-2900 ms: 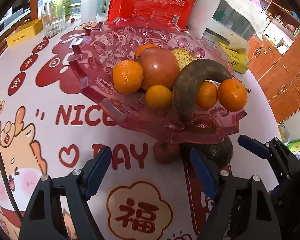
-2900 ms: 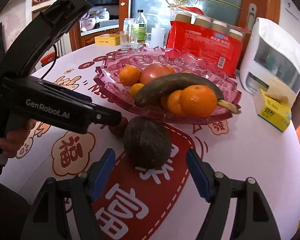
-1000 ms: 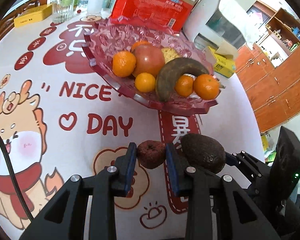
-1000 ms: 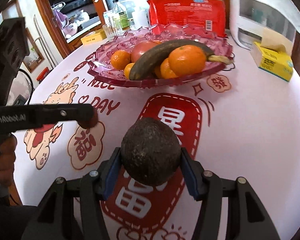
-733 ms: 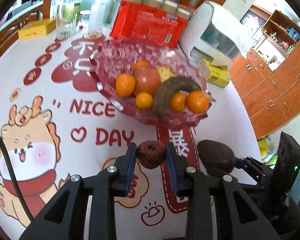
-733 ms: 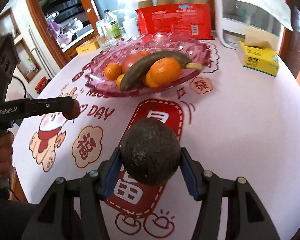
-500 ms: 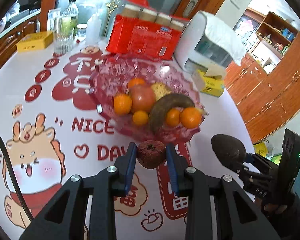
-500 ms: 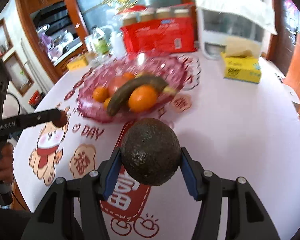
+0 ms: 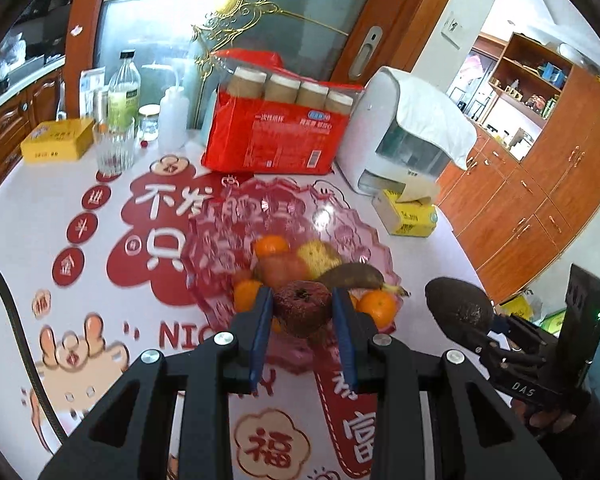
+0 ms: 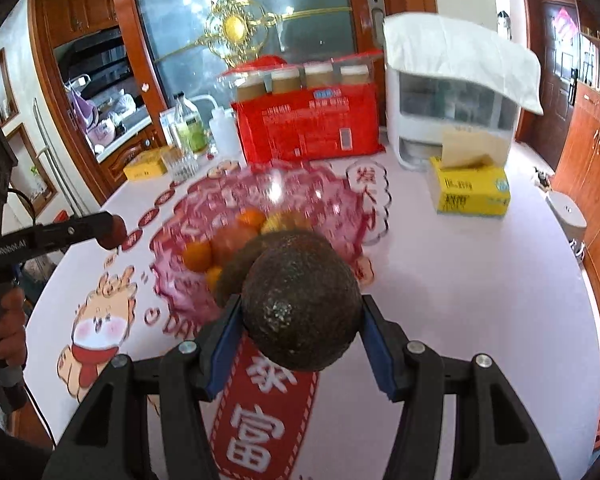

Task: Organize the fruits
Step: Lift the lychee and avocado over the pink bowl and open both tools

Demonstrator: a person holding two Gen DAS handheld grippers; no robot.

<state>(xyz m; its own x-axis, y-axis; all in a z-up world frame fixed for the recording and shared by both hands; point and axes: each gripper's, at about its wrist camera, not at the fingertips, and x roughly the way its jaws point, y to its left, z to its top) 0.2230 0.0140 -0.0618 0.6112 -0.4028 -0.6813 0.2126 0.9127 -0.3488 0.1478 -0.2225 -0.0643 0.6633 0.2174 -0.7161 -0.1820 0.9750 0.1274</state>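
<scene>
My left gripper (image 9: 302, 330) is shut on a small dark red wrinkled fruit (image 9: 302, 306), held in the air in front of the pink glass fruit dish (image 9: 220, 240). My right gripper (image 10: 302, 330) is shut on a dark avocado (image 10: 300, 300), also lifted above the table; the same avocado (image 9: 458, 310) shows at the right of the left wrist view. The dish holds several oranges, a browned banana (image 9: 352, 276), a reddish apple and a yellow fruit. In the right wrist view the dish (image 10: 320, 200) lies just beyond the avocado.
Behind the dish stand a red pack of paper cups (image 9: 276, 140), a white dispenser under a cloth (image 9: 404, 136), a yellow tissue box (image 9: 410, 216), a glass (image 9: 114, 150), bottles and a yellow tin (image 9: 56, 144). A printed cloth covers the round table. A hand (image 10: 4, 320) grips the left handle.
Both grippers have risen with their fruit; the table and dish now look farther below. The dish has drifted toward the middle of each view, behind the held fruit.
</scene>
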